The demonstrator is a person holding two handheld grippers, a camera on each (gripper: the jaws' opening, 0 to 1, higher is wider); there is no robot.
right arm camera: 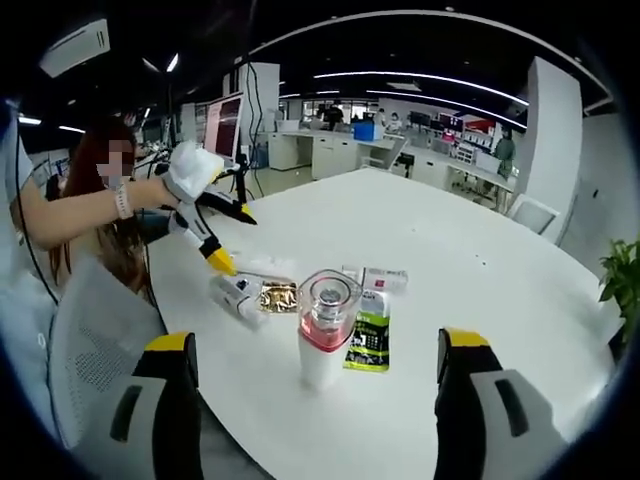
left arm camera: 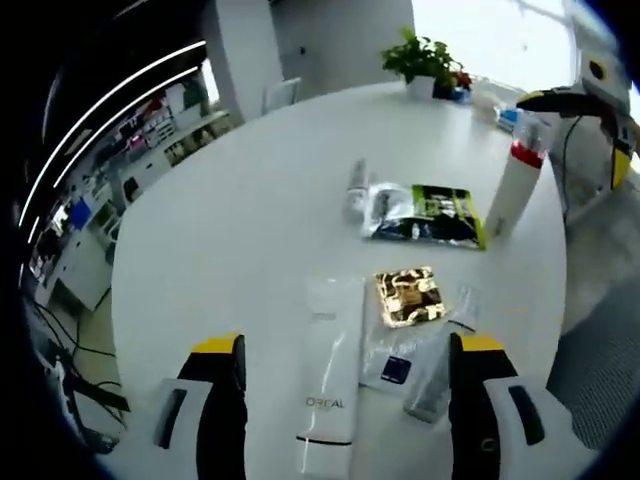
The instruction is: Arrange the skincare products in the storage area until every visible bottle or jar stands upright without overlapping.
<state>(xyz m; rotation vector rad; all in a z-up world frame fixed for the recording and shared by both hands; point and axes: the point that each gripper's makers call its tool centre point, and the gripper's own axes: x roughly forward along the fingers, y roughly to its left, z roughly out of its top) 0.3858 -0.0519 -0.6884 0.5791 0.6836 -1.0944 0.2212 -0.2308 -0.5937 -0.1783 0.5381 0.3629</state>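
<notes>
The left hand-held gripper (left arm camera: 345, 375) hovered with its jaws spread and empty above a white tube (left arm camera: 328, 385) that lay flat on the round white table (left arm camera: 230, 230). Beside the tube lay a gold sachet (left arm camera: 408, 295) and a small clear packet (left arm camera: 400, 362); farther off lay a green-and-black sachet (left arm camera: 430, 215). The right hand-held gripper (right arm camera: 315, 385) was also spread, holding nothing, with an upright white bottle (right arm camera: 325, 335) between its jaws, possibly untouched. That bottle had a clear cap.

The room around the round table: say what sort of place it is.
Probably an open-plan office: rows of desks with a monitor, ceiling strip lights, and a white round table like a meeting table.
</notes>
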